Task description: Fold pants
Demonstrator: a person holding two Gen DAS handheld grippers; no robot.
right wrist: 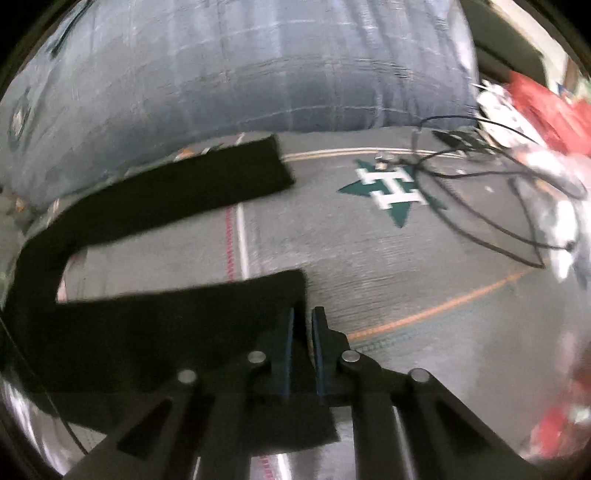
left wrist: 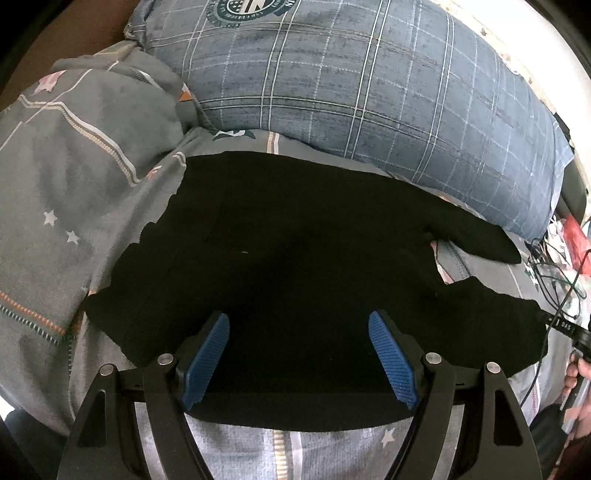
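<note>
We are reading little here. On the sheet point(right wrist: 332, 236), towards its far right edge in the right wrist view, a green star point(right wrist: 393, 192) is carrying a white letter H. On the plaid pillow point(left wrist: 369, 92), at its far edge in the left wrist view, a round green crest point(left wrist: 251, 9) is showing a ring of lettering too small for us to make out. A black device point(left wrist: 565, 326) at the sheet's right edge is showing tiny white characters we cannot tell.

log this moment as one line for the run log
pants: flat on bed, legs apart | left tongs: open over waist end | right tongs: narrow at near leg's cuff, grip unclear
</note>
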